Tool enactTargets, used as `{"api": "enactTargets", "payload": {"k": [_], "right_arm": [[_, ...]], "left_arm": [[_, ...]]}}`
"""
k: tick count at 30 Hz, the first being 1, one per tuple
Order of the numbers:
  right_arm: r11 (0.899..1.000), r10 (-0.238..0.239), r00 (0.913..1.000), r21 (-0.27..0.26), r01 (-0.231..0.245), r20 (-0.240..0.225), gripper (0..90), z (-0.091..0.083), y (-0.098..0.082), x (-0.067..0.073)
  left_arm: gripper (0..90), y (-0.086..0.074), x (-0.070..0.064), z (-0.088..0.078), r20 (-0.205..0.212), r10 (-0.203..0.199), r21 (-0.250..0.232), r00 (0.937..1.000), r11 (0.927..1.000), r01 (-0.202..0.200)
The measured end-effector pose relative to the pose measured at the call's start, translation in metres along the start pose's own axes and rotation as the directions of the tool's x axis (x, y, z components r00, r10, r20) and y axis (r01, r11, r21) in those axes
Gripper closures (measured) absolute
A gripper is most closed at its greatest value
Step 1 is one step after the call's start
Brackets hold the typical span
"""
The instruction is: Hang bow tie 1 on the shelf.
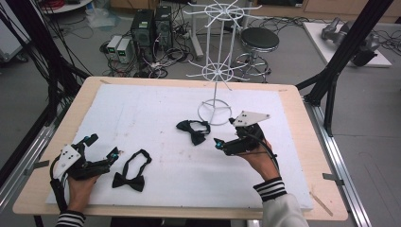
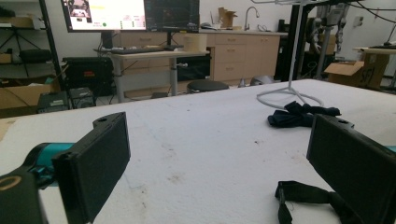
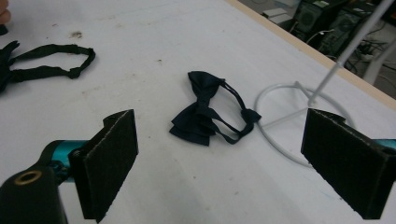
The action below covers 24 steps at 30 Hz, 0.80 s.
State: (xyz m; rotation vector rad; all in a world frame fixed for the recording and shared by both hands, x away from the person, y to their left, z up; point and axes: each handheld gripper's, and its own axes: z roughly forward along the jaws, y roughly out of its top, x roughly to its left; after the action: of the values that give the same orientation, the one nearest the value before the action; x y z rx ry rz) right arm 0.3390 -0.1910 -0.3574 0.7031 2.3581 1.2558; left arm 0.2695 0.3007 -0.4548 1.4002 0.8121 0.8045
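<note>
Right gripper view: the right gripper is seen w/ its fingers spread wide, nothing held btwn them. Framed in the gap, a bit farther out, a dark navy bow tie is laid flat on the white foam pad, strap looped out toward the ring base of the white wire rack. The tie is close to that ring but whether they touch can't be told. A 2nd tie, the black bow tie, is seen at the upper left of that view, well apart from the navy one.

Left gripper view: the left gripper is also wide open, fingers empty and low over the pad. Part of the black tie's strap is caught just beside the right-hand finger, not gripped.

High view: the left gripper is held at the bench's near left, w/ the black bow tie just to its right, bow nearest the person and strap loop pointing away. The right gripper is held near the middle-right, fingers aimed left at the navy tie, which sits just in front of the rack base. The rack stands upright at the far middle of the pad, w/ hook arms fanned out on two tiers. Striped sleeves are seen on both wrists. Beyond the bench: a stool, PC towers and cables on the floor.
</note>
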Motion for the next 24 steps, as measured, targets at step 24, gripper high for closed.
{"api": "enactTargets", "payload": {"k": [24], "right_arm": [[0.982,-0.12,0.9853,0.128,0.136,-0.121,10.4,0.057,0.03,0.011]], "left_arm": [[6.5,0.0,0.0,0.0,0.001,-0.004,-0.002,1.0,1.0,0.004]]}}
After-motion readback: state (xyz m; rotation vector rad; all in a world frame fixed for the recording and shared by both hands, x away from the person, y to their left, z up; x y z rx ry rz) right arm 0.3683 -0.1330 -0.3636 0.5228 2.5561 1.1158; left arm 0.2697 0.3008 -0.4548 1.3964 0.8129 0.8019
